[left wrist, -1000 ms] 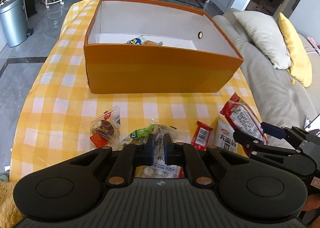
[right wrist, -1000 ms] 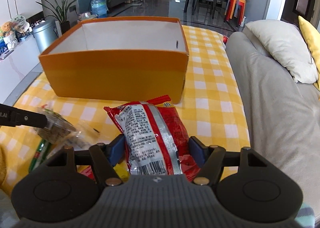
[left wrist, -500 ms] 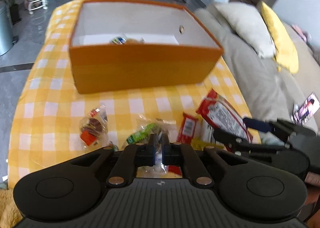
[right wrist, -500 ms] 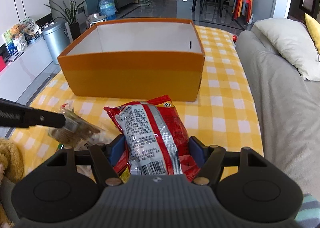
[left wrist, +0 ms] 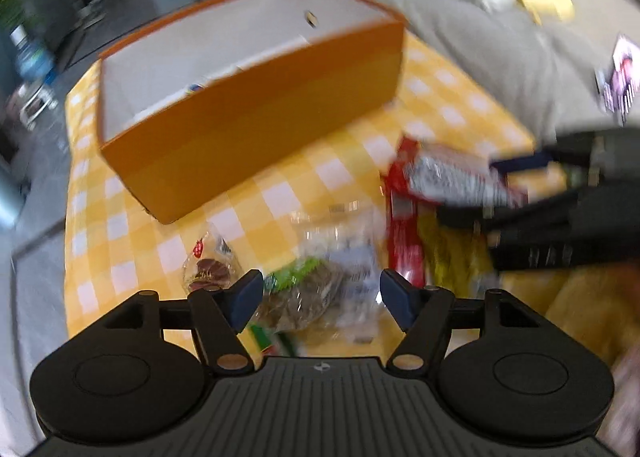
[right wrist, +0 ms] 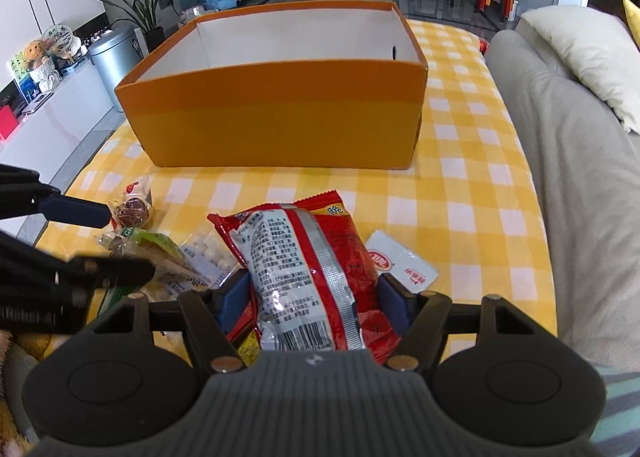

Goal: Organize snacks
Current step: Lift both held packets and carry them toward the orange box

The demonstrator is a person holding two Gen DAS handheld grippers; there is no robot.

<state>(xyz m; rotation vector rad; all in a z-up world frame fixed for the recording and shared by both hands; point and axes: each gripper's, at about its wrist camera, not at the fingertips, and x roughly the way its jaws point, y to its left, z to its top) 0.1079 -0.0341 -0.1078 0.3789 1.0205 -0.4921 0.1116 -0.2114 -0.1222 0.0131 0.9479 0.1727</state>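
An orange box [right wrist: 280,117] with a white inside stands on the yellow checked cloth [right wrist: 460,185]; it also shows in the blurred left wrist view [left wrist: 256,125]. My right gripper [right wrist: 312,297] is shut on a large red snack bag [right wrist: 308,269], held in front of the box. My left gripper [left wrist: 322,297] is open over a pile of small packets: a clear brown-snack packet [left wrist: 304,297], a green wrapper [left wrist: 296,273] and a chocolate packet [left wrist: 208,265]. The left gripper's fingers [right wrist: 80,213] show at the left edge of the right wrist view.
A white sachet [right wrist: 400,265] and a bag of white balls [right wrist: 208,253] lie by the red bag. A small red bar [left wrist: 404,233] lies right of the pile. A grey sofa [right wrist: 580,177] with pillows runs along the right. A bin [right wrist: 116,57] stands far left.
My left gripper has opened and let go of the clear packet, which now lies on the pile. The left view has swung and tilted. The right gripper still holds the red bag.
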